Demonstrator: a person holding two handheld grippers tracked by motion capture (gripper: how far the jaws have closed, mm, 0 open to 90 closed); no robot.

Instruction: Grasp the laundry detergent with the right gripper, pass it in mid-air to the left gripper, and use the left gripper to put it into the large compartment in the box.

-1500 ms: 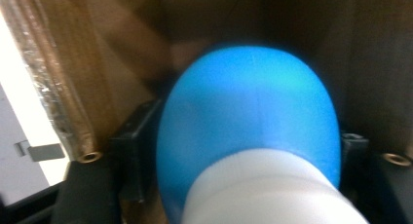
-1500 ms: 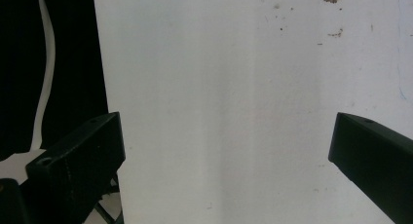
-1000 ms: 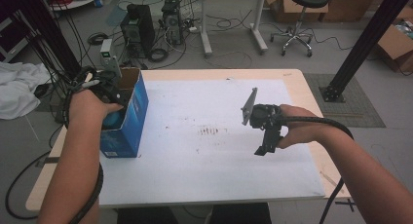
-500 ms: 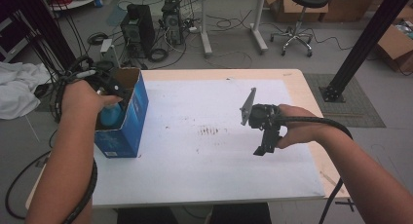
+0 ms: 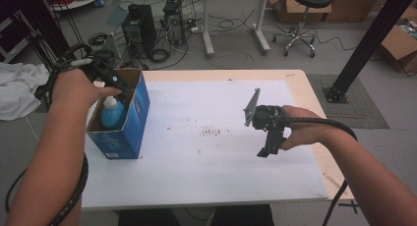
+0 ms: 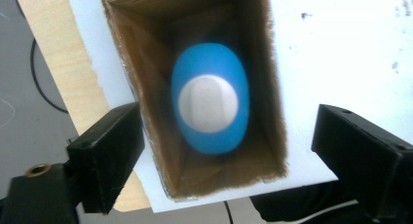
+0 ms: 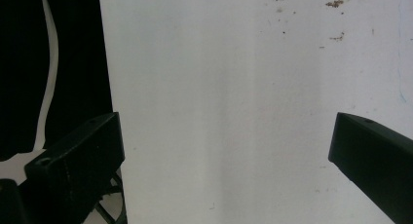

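At left of the high view, left tongs are hovering spread over the blue bottle inside the box; right tongs are idling spread over the desk.

high: overhead, facing forward | left: close above box | right: close above table

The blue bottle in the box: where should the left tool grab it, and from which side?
Grip the white cap and neck, coming straight down from above. The blue bottle stands upright inside the narrow box, whose walls block its sides. The left tool is open above it.
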